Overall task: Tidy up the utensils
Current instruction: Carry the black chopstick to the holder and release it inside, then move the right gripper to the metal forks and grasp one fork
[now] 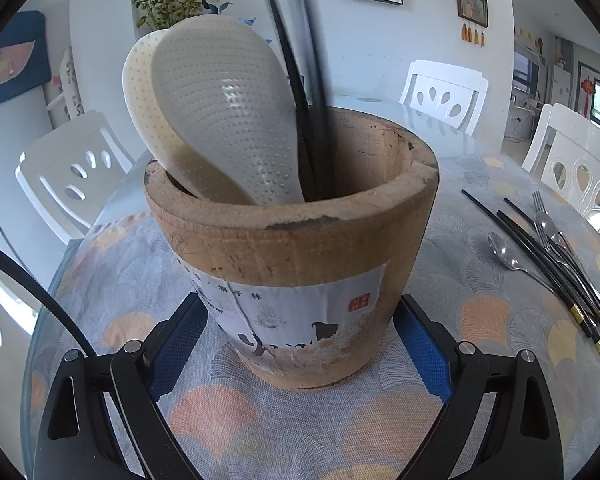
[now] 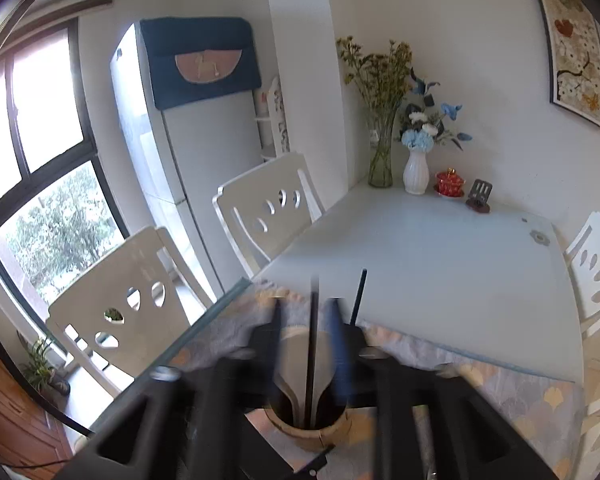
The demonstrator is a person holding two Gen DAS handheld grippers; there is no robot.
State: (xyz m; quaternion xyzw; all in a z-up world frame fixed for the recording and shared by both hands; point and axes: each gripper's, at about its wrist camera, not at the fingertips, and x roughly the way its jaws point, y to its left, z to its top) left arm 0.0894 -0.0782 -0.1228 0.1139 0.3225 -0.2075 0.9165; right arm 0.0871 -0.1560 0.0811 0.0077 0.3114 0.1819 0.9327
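A worn wooden holder (image 1: 296, 248) with a paper label stands on the patterned tablecloth. My left gripper (image 1: 300, 300) is shut on its lower sides with the blue pads (image 1: 424, 344). Two dimpled rice paddles (image 1: 224, 120) lean inside it beside blurred black chopsticks (image 1: 302, 92). Seen from the right wrist, my right gripper (image 2: 305, 304) hovers over the holder (image 2: 316, 430), jaws apart. One black chopstick (image 2: 312, 340) stands free between the fingers, its lower end in the holder. Another chopstick (image 2: 359, 296) pokes up beside the right finger. More chopsticks (image 1: 548, 264), a spoon (image 1: 504, 252) and a fork (image 1: 540, 208) lie to the right.
White chairs (image 2: 268, 204) ring the glass-topped table (image 2: 420, 248). At its far end stand a glass vase (image 2: 380, 160), a white vase (image 2: 415, 172) and a red jar (image 2: 449, 182). A fridge (image 2: 188, 128) stands by the window on the left.
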